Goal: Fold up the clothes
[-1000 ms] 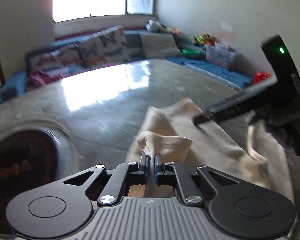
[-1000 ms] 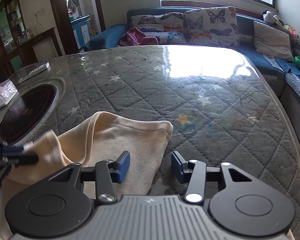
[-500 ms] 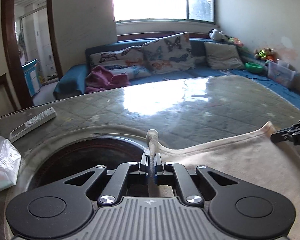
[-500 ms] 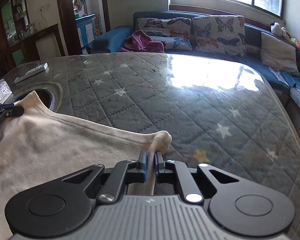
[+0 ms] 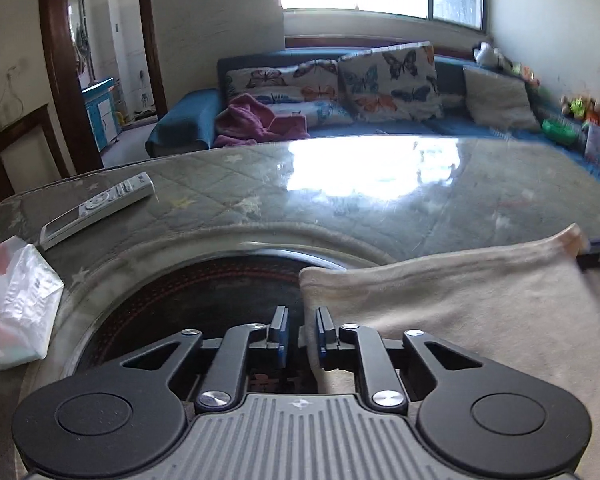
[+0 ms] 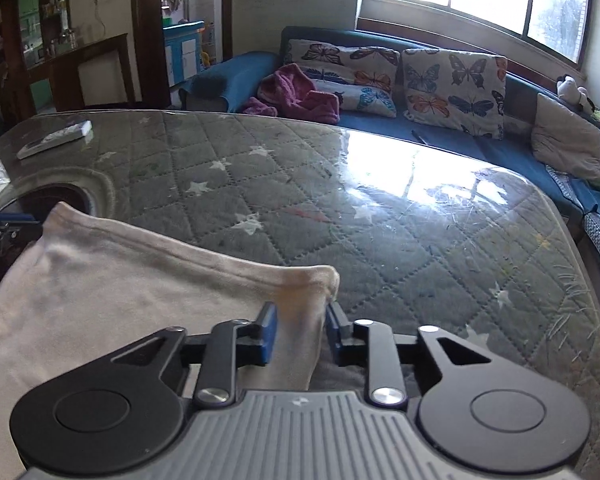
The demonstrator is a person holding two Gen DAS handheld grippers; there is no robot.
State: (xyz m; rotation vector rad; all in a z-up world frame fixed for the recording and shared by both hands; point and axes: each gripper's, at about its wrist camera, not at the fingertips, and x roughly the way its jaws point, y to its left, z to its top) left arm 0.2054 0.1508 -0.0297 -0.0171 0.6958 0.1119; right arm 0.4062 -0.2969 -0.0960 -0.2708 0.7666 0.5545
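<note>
A: Cream cloth, a garment (image 6: 112, 280), lies spread on the quilted table top (image 6: 380, 216), its near-left part over the dark round inset (image 5: 204, 292) in that table. What else sits around the inset?

B: A white remote (image 5: 100, 204) just beyond its rim, and a plastic packet (image 5: 12, 304) to its left. Both lie apart from the garment, not in the way.

A: And the grippers?

B: The left gripper (image 5: 300, 330) is opening above the inset; the garment's corner is just right of its gap, against the right pad, not pinched. The right gripper (image 6: 298, 332) is opening too, with the other corner loose between its pads, unclamped.

A: Room to move?

B: Beyond the garment's far hem the table is bare and glossy out to its rounded edge. A blue sofa (image 6: 500, 148) with butterfly cushions (image 6: 452, 88) stands past that edge.
</note>
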